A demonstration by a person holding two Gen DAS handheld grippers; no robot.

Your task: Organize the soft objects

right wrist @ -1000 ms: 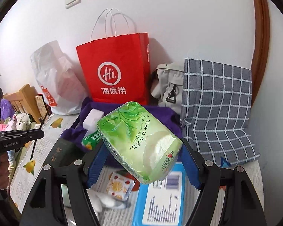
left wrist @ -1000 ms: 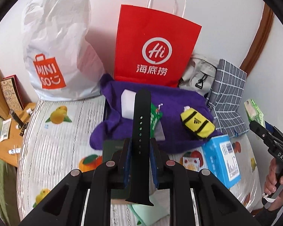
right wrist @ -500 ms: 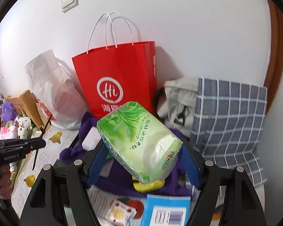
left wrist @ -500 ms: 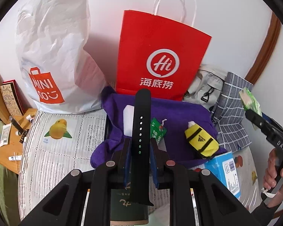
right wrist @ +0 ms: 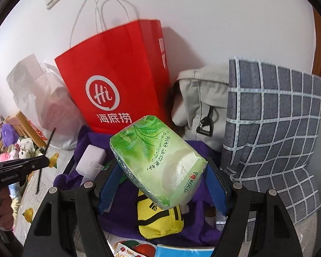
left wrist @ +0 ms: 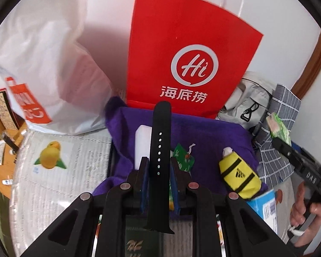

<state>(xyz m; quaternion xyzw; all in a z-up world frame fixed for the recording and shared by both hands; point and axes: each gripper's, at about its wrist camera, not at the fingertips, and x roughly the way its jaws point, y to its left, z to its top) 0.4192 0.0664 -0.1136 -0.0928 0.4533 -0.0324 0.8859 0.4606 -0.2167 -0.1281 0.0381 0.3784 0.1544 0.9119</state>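
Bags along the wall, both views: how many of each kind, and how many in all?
Red paper bag: 1
White plastic bag: 1
Grey fabric bag: 1
Checked fabric bag: 1
Total: 4

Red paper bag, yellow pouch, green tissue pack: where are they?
Red paper bag [left wrist: 182, 42], left wrist view, upper front panel.
Yellow pouch [left wrist: 238, 176], left wrist view, middle.
Green tissue pack [right wrist: 158, 160], right wrist view, printed top face.
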